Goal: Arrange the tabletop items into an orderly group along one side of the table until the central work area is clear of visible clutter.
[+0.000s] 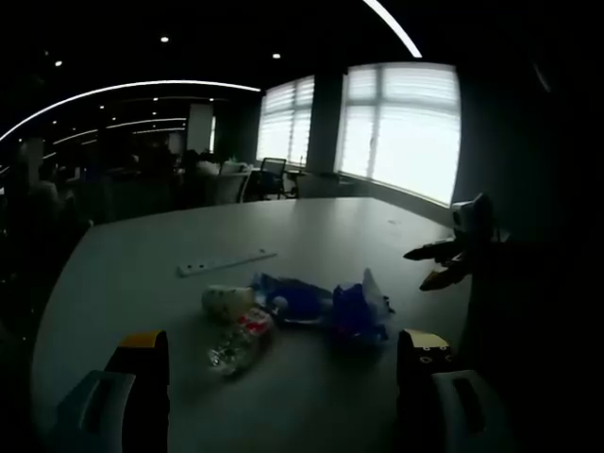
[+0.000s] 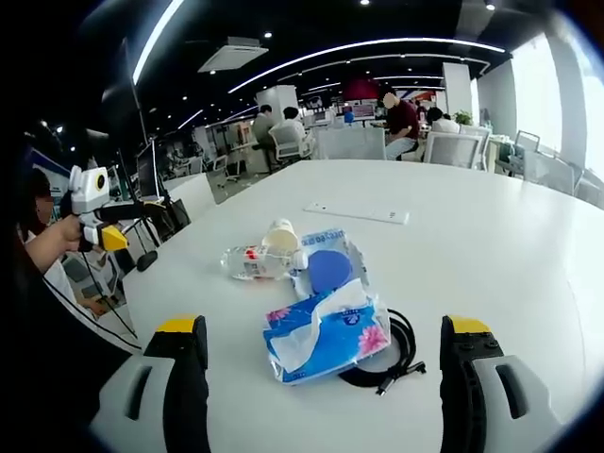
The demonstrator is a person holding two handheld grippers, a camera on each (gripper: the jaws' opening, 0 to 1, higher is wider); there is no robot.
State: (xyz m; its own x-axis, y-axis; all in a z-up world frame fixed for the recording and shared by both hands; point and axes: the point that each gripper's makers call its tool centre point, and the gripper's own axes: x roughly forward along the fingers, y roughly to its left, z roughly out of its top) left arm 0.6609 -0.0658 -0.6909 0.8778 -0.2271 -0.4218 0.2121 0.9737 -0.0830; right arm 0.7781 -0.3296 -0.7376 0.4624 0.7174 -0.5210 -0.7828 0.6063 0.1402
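Clutter waits mid-tabletop (image 2: 528, 274), both grippers empty.

Left gripper view: left gripper (image 1: 283, 363), fingers wide, faces the plastic bottle (image 1: 241, 340) lying just ahead.
Right gripper view: right gripper (image 2: 321, 363), fingers wide; tissue pack (image 2: 326, 330) lies nearest, black cable (image 2: 401, 354) beside it.
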